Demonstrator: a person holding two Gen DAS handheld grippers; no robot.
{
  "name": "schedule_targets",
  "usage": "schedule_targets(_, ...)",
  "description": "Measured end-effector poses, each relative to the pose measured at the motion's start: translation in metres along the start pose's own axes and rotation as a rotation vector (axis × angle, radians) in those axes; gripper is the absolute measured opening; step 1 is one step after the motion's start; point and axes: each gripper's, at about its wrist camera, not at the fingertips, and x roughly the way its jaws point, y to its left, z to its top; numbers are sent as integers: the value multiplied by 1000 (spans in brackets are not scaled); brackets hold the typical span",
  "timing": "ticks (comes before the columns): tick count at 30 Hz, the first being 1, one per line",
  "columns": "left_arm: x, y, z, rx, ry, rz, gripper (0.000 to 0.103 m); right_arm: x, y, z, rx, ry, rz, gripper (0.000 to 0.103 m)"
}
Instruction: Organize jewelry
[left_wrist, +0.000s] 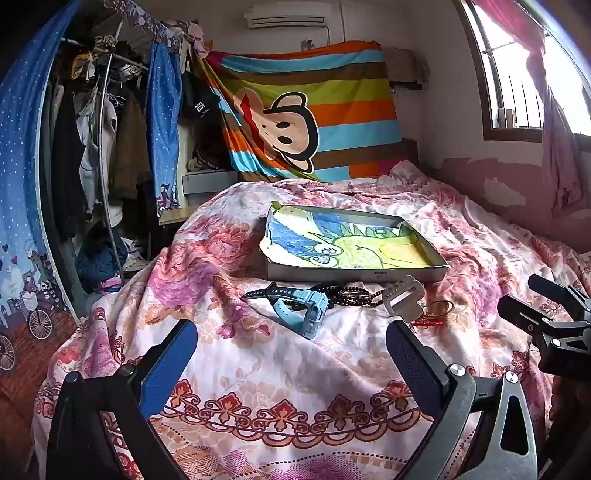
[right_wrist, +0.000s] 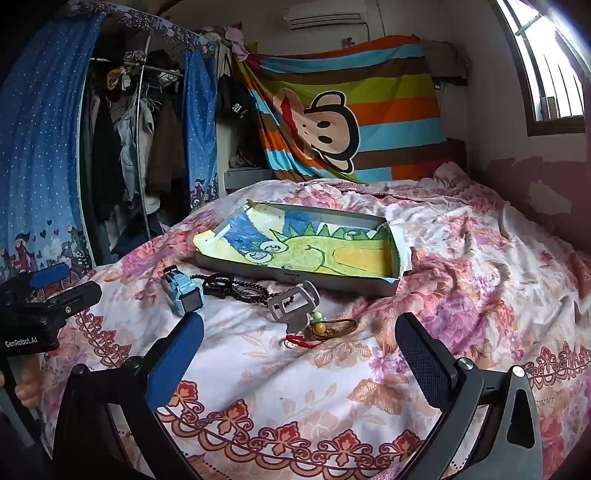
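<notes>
On the floral bedspread lies a shallow grey tray (left_wrist: 354, 275) (right_wrist: 332, 286) lined with a child's dinosaur drawing. In front of it lie a light-blue watch (left_wrist: 308, 308) (right_wrist: 183, 290), a black bead bracelet (left_wrist: 351, 295) (right_wrist: 240, 288), a grey watch (left_wrist: 402, 295) (right_wrist: 293, 301), an amber ring piece (left_wrist: 437, 307) (right_wrist: 332, 328) and a red cord (left_wrist: 426, 324) (right_wrist: 299, 341). My left gripper (left_wrist: 291, 354) is open and empty, just short of the blue watch. My right gripper (right_wrist: 299, 349) is open and empty, just short of the red cord.
The bed drops off at the left toward a clothes rack (left_wrist: 99, 147) and blue curtain (left_wrist: 22, 184). A striped monkey blanket (left_wrist: 306, 110) hangs at the headboard. A wall and window (left_wrist: 517, 74) stand at the right. The right gripper shows in the left wrist view (left_wrist: 546, 317).
</notes>
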Motion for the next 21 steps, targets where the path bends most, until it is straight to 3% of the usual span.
schedule_targets(21, -2, -2, 0, 18, -9, -12, 103, 0, -1, 0, 4, 2, 2, 102)
